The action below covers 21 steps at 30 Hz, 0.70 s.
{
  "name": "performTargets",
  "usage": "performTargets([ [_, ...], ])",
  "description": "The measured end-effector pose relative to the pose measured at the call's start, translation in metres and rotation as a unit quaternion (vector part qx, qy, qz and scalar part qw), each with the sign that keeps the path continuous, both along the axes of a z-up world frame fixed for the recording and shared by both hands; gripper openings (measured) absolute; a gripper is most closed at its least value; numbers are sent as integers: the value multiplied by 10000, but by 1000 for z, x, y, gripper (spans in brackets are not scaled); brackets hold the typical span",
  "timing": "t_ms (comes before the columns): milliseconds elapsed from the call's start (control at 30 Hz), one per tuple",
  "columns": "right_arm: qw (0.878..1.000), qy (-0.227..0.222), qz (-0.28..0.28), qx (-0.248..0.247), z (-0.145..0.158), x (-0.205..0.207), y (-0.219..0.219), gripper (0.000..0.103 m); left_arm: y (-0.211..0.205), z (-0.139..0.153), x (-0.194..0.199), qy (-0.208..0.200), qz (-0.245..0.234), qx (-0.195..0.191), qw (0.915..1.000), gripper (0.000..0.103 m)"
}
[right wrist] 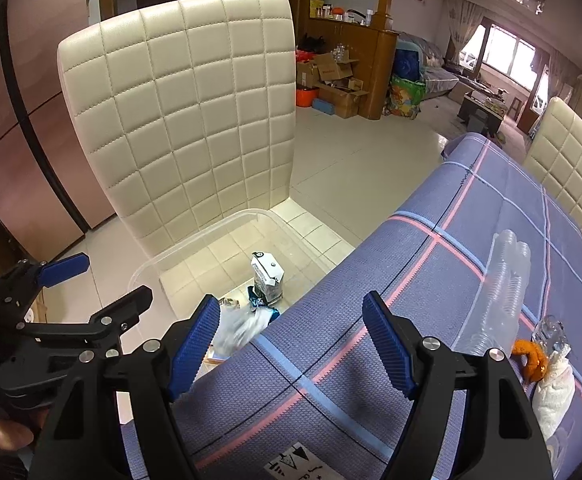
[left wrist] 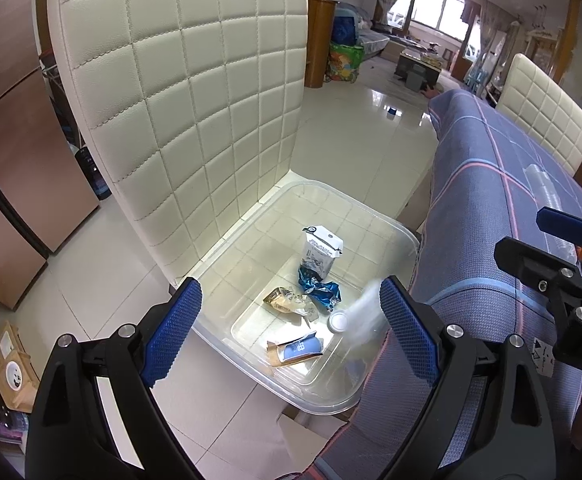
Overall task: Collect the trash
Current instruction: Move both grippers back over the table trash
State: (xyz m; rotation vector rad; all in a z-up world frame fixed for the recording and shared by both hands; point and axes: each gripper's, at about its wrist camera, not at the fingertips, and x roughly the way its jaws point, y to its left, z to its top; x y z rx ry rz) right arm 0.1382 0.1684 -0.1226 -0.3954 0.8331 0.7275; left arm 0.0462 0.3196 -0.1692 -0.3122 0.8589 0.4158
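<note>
A clear plastic bin (left wrist: 395,236) stands on the seat of a cream quilted chair (left wrist: 179,92). In it lie a white carton (left wrist: 321,250), a blue foil wrapper (left wrist: 319,290), a tan wrapper (left wrist: 283,300) and a blue-and-brown packet (left wrist: 297,350). A blurred white piece of trash (left wrist: 361,314) is in the air just inside the bin's near right wall; the right wrist view shows this white piece (right wrist: 237,330) beside the table edge. My left gripper (left wrist: 290,284) hangs open over the bin, with nothing in it. My right gripper (right wrist: 291,300) is open and empty over the table edge.
The table with a blue plaid cloth (right wrist: 431,280) adjoins the bin on the right. On the cloth lie a sleeve of clear plastic cups (right wrist: 499,292), an orange scrap (right wrist: 529,360) and a white crumpled wad (right wrist: 553,392). A second cream chair (right wrist: 571,168) stands behind the table.
</note>
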Motion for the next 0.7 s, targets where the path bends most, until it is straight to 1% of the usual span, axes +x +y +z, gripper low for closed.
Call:
performTargets([
  [167,10000,-57,-45,-56,1,-3,-4,72,-7,4,-1,-15,-65,20,10000,90],
  [367,9993,-165,-316,-54,6,-7,-26,72,-24,15,0,-67,-270,128,9995,90],
  [500,9978,-250,-607,-63,12,-5,-51,72,-43,26,3,-125,-485,175,9986,91],
  [700,9927,-395,-1135,-54,19,-1,-103,72,-89,45,12,-276,-973,318,9944,94],
])
